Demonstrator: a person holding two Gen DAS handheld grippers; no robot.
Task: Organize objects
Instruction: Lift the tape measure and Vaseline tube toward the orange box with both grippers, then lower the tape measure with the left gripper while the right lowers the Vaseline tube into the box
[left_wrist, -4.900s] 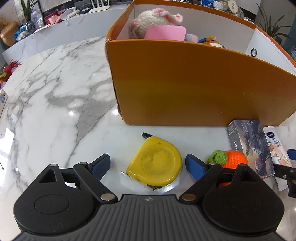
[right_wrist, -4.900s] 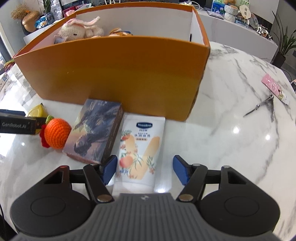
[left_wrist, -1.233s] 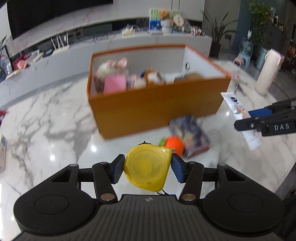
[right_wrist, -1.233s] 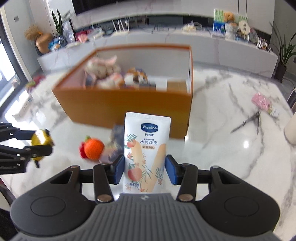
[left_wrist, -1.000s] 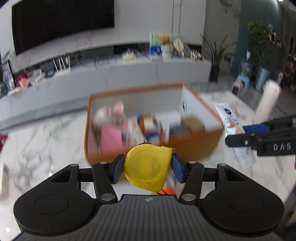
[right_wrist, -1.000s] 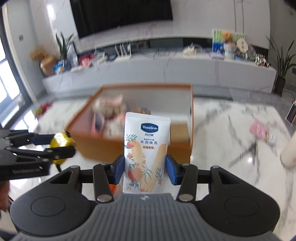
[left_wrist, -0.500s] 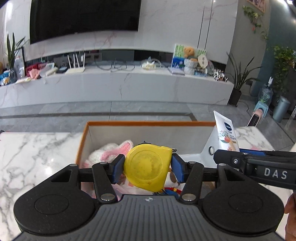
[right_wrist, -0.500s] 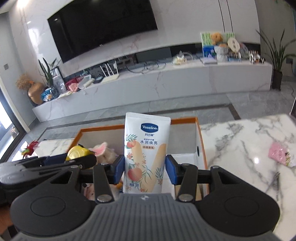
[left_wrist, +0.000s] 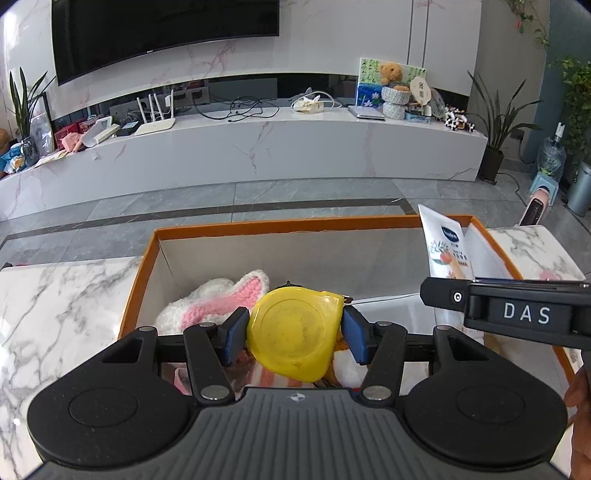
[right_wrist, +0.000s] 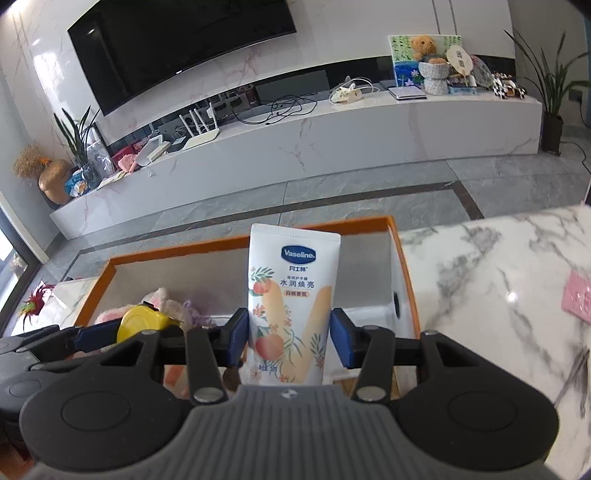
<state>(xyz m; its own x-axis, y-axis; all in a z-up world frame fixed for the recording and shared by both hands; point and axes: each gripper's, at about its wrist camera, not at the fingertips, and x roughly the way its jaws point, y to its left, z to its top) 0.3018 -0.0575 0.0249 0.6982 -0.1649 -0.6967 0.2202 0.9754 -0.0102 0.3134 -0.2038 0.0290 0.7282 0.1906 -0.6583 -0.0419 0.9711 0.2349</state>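
My left gripper (left_wrist: 293, 334) is shut on a yellow tape measure (left_wrist: 291, 332), held over the open orange box (left_wrist: 258, 227). In the right wrist view my right gripper (right_wrist: 288, 338) is shut on a white hand cream tube (right_wrist: 290, 295), which stands upright between the blue pads above the box's right half (right_wrist: 369, 223). The tube (left_wrist: 447, 247) and the right gripper's black arm show at the right of the left wrist view. The tape measure (right_wrist: 138, 325) shows at the left of the right wrist view. A white and pink knitted toy (left_wrist: 218, 299) lies inside the box.
The box stands on a white marble table (left_wrist: 55, 306) that extends to both sides (right_wrist: 498, 277). A pink packet (right_wrist: 576, 301) lies on the table at the right. Beyond the table are a grey floor and a long white console under a television.
Both grippers went from low in front of the box to over its open top, carrying the tape measure and the tube. In the last half second they came closer to the box.
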